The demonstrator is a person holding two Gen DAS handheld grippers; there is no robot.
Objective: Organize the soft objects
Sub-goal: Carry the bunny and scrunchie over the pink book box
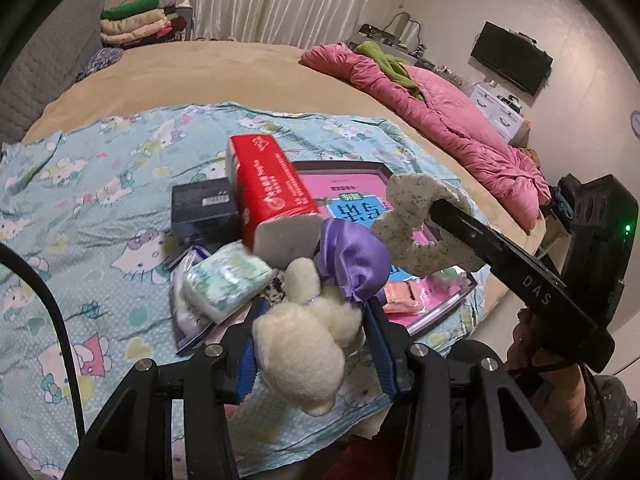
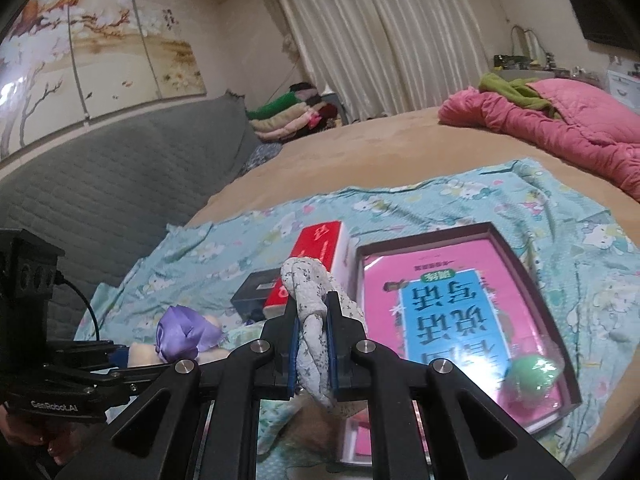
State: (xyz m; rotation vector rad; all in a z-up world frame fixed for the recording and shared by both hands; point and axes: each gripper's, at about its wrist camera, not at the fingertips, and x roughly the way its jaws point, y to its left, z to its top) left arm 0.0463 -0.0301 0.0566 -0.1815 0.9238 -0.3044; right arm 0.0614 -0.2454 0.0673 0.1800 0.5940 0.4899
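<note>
Both hands are carrying something, so the step in hand looks like the carry between pick-up and put-down. The left gripper point(image 1: 316, 344) has its jaws pinching a cream plush toy point(image 1: 304, 344) with a purple satin bow point(image 1: 352, 264); the toy hangs clear above the bed. The right gripper point(image 2: 313, 332) has its jaws pressed tight on a speckled grey fabric loop point(image 2: 310, 320), also lifted off the covers.

Next, each soft thing probably needs a place to go. The open box point(image 2: 532, 264) with the pink and blue book point(image 2: 452, 312) lies near on the right and looks a likely spot, though the pictures do not settle it. Lowering should avoid the red tissue pack point(image 1: 268, 184), which leans on a dark box point(image 1: 200, 208), and the small wrapped packet point(image 1: 228, 280) near the left gripper.

All this lies on a pale blue cartoon-print sheet point(image 1: 80, 208) spread over a tan bed point(image 1: 224, 72). A pink quilt point(image 1: 448, 120) is bunched at the far right, folded clothes point(image 1: 136, 24) are stacked far left, and white curtains point(image 2: 384, 32) hang behind.
</note>
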